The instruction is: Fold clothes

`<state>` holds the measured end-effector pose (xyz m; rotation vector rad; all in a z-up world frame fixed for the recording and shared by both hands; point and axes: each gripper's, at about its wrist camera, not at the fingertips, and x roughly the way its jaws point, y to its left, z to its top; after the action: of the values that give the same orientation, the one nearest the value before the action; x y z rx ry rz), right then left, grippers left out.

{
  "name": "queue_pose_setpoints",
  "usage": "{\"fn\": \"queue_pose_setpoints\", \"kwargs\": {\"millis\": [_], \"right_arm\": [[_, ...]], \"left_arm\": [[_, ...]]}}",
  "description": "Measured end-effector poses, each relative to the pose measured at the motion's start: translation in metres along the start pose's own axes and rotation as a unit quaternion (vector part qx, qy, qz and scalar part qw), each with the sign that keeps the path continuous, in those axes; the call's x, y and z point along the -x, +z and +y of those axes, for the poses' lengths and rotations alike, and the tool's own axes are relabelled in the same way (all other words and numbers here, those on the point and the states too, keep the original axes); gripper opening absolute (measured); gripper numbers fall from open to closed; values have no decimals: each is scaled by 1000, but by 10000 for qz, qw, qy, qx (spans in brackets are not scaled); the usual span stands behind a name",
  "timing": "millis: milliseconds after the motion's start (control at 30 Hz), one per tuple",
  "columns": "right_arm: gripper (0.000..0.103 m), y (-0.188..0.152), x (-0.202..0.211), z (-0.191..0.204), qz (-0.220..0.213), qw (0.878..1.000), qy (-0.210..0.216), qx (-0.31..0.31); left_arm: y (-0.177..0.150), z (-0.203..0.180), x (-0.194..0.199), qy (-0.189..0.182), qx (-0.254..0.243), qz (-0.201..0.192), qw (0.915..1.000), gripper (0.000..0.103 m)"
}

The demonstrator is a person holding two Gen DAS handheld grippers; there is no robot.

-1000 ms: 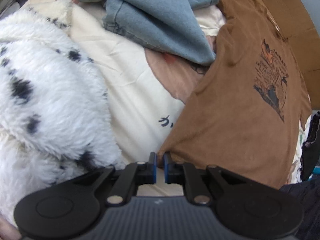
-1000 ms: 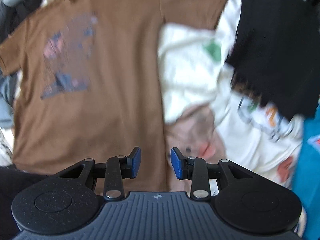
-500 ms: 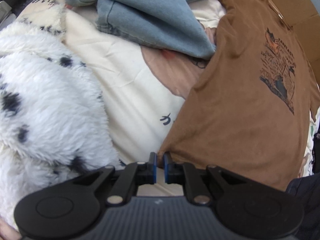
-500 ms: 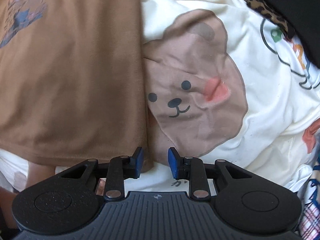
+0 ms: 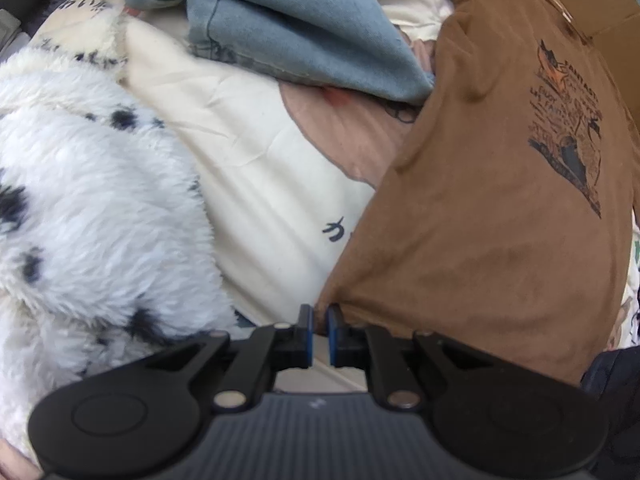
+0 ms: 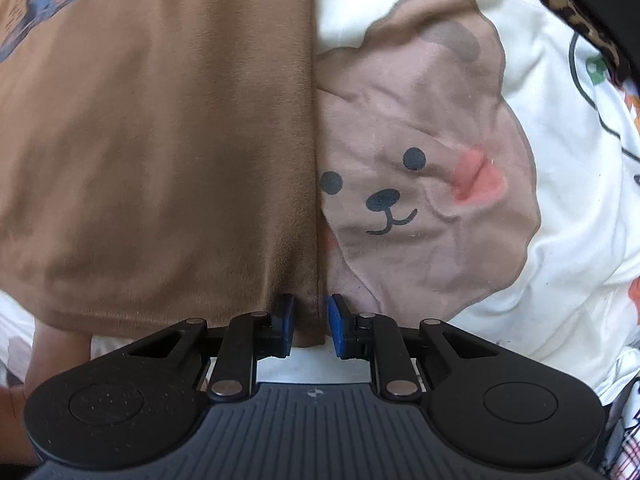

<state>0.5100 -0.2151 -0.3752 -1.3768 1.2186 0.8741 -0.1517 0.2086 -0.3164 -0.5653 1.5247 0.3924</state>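
Left wrist view: the left gripper point(image 5: 319, 322) is pinching one bottom corner of the brown T-shirt point(image 5: 500, 220), with its jaws almost fully together and cloth between them.
Right wrist view: the right gripper point(image 6: 308, 320) is sitting over the other bottom corner of the shirt. Its jaws have just been closing. They are standing a little apart, and a fold of brown cloth is between them, but I cannot tell if the pads are pressing it yet.
Where the shirt is lying: it is spreading flat on the cream bear blanket point(image 6: 420, 184), print side up, running from each gripper up toward 12 o'clock.
How the shirt is likely feeling: I am thinking it is light, soft and floppy. It is not going to break, but it is going to sag and wrinkle when lifted.
Where to be holding: the two bottom corners are looking like the best spots, so the hem is staying straight for the fold.
Things around: a fluffy white spotted blanket point(image 5: 92, 216) is sitting at 9 o'clock in the left view, and blue jeans point(image 5: 296, 20) are piling at 12 o'clock.
Things in the way: the jeans are touching the shirt's side near the top, so they may be snagging a sleeve during folding.
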Motion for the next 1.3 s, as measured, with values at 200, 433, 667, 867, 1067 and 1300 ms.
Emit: {"fn": "queue_pose_setpoints", "kwargs": {"millis": [200, 433, 667, 867, 1067, 1300], "right_arm": [[18, -6, -3, -4, 5, 9993, 234, -284], [4, -18, 16, 7, 190, 9993, 213, -261], [4, -25, 61, -7, 461, 9983, 118, -337], [4, -16, 82, -11, 679, 9975, -107, -143], [4, -11, 77, -7, 823, 9962, -187, -218], [4, 12, 63, -8, 888, 9953, -312, -213]], "left_arm": [[2, -5, -4, 94, 9, 16, 10000, 8], [-2, -10, 12, -11, -56, -59, 10000, 7], [-3, -10, 48, -413, -171, -203, 9988, 7], [-10, -18, 52, -521, -313, -157, 9980, 7], [-17, -9, 31, -293, -208, 72, 9993, 7], [-25, -13, 3, 14, -428, 305, 9986, 7]]}}
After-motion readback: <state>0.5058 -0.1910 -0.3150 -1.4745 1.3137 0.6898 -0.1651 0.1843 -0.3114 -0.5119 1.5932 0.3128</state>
